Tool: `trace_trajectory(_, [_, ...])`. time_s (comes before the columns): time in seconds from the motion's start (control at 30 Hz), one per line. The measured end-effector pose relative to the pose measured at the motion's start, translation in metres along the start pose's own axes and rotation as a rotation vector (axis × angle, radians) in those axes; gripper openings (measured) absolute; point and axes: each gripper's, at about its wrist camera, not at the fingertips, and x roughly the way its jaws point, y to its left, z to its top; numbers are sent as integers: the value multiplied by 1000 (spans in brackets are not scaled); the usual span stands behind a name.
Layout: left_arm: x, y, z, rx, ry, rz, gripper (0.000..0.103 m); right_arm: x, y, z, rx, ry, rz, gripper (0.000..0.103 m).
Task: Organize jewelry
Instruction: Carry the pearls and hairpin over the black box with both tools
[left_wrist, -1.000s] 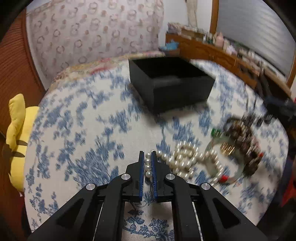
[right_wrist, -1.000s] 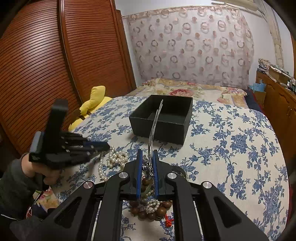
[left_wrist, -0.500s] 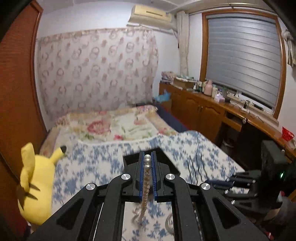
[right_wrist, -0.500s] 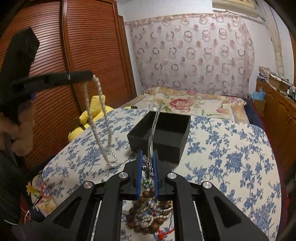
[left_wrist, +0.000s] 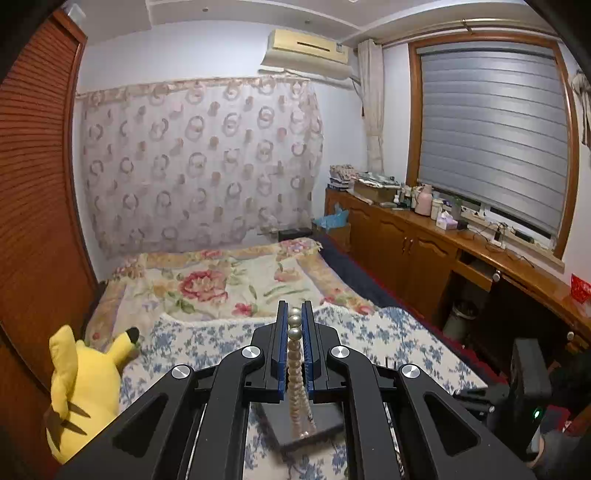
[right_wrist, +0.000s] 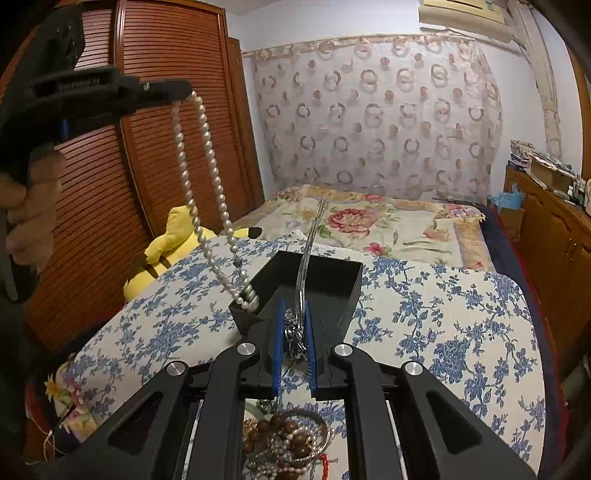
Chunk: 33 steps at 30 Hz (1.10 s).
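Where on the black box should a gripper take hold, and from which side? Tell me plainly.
Grip the black box by its right wall, one finger inside and one outside, coming down from above on the right. It is open-topped with thin upright walls, and probably too broad to span. The pearl necklace held by the left gripper hangs at its near left corner, so that side is crowded.

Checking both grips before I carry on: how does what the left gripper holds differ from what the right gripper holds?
The left gripper holds a pearl necklace, a beaded loop hanging down to the black box. The right gripper holds a thin silver chain, smooth and arching upward. Both grippers are shut on jewelry.
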Motion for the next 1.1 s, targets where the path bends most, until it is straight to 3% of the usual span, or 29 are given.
trace_trajectory(0.27, [27, 0, -2, -5, 41, 8, 6, 21, -6, 11, 11, 7, 18, 12])
trace_trajectory(0.67, [96, 23, -79, -77, 201, 10, 8, 95, -19, 10, 28, 123, 40, 12])
trace_trajectory(0.7, [97, 26, -84, -82, 210, 8, 11, 100, -20, 9, 33, 137, 41, 12])
trace_trajectory(0.77, [99, 27, -92, -91, 224, 8, 31, 106, -21, 8, 34, 151, 38, 12])
trace_trajectory(0.9, [95, 30, -107, -83, 227, 26, 43, 114, -23, 8, 42, 177, 54, 12])
trace_trajectory(0.97, [90, 34, -115, -87, 222, 30, 61, 119, -22, 7, 38, 194, 55, 12])
trace_trajectory(1.1, [83, 37, -130, -86, 212, 41, 81, 126, -20, 7, 30, 210, 37, 13])
